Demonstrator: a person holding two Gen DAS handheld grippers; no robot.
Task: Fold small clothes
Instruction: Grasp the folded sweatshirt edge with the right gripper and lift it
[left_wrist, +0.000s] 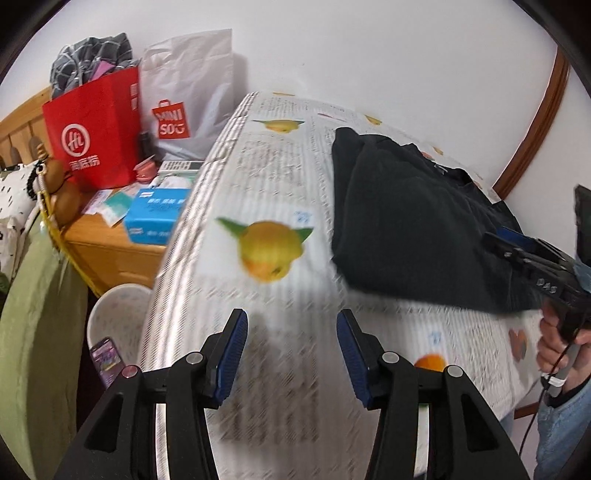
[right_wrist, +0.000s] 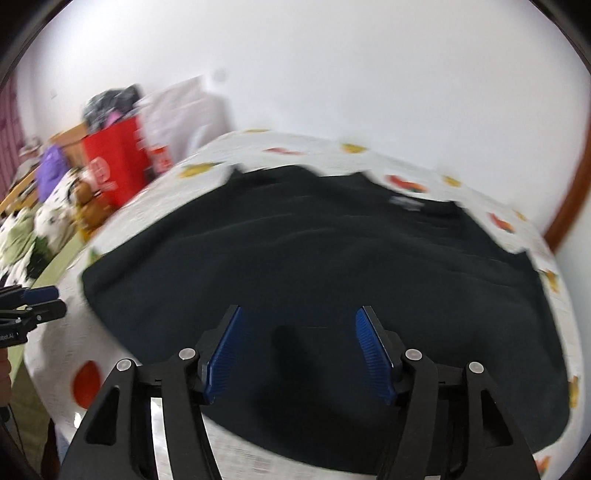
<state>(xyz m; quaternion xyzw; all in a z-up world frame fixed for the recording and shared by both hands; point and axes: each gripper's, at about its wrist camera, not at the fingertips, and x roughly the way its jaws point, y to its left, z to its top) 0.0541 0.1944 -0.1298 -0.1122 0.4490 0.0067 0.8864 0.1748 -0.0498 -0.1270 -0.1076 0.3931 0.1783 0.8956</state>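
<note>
A black garment (left_wrist: 413, 218) lies folded on a table with a white fruit-print cloth (left_wrist: 258, 177). In the right wrist view the garment (right_wrist: 314, 251) fills the middle of the cloth (right_wrist: 122, 229). My left gripper (left_wrist: 291, 350) is open and empty above bare cloth, left of the garment's near edge. My right gripper (right_wrist: 299, 347) is open and empty, just above the garment's near part. The right gripper also shows in the left wrist view (left_wrist: 532, 254) over the garment's right side. The left gripper shows at the left edge of the right wrist view (right_wrist: 40, 299).
Left of the table stands a wooden cabinet (left_wrist: 107, 251) with a red paper bag (left_wrist: 92, 136), a white Miniso bag (left_wrist: 184, 96), a blue tissue box (left_wrist: 155, 214) and small items. A white bin (left_wrist: 114, 317) holding a phone stands below. A white wall is behind.
</note>
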